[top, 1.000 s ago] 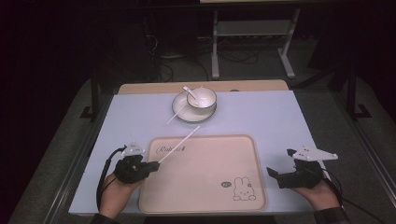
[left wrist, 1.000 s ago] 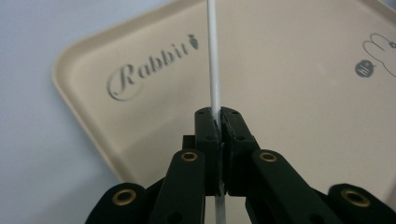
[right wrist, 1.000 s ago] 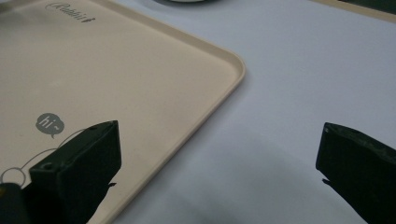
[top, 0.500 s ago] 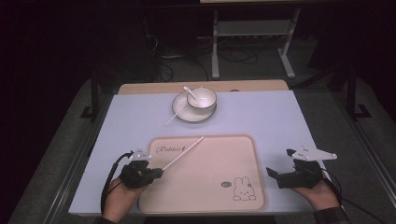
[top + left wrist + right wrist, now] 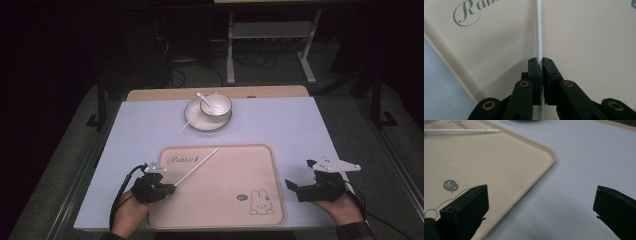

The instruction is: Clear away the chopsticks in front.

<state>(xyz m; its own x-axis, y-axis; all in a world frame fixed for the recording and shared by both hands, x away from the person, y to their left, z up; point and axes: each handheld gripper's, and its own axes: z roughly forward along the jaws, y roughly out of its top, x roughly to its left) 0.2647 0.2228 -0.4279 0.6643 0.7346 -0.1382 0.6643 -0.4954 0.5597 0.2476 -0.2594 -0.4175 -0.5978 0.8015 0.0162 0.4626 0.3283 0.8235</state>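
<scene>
Your left gripper (image 5: 167, 189), lower left of frame, pinches thin white chopstick (image 5: 197, 167) over beige rabbit-print plastic tray (image 5: 220, 200); your right gripper (image 5: 295, 187), lower right, jaws spread, empty.

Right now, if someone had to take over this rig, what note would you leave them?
Left tool: shut on the white chopstick, gripping its near end; the stick lies slanted low over the beige rabbit tray.
Right tool: open, holding nothing, at the tray's right edge over the table.
Second chopstick leans on the plate at the far side; the bowl on that plate holds a spoon.
Done: one chopstick brought to the tray.
Left, probably: release it on the tray, then fetch the other chopstick and perhaps the bowl set.
</scene>
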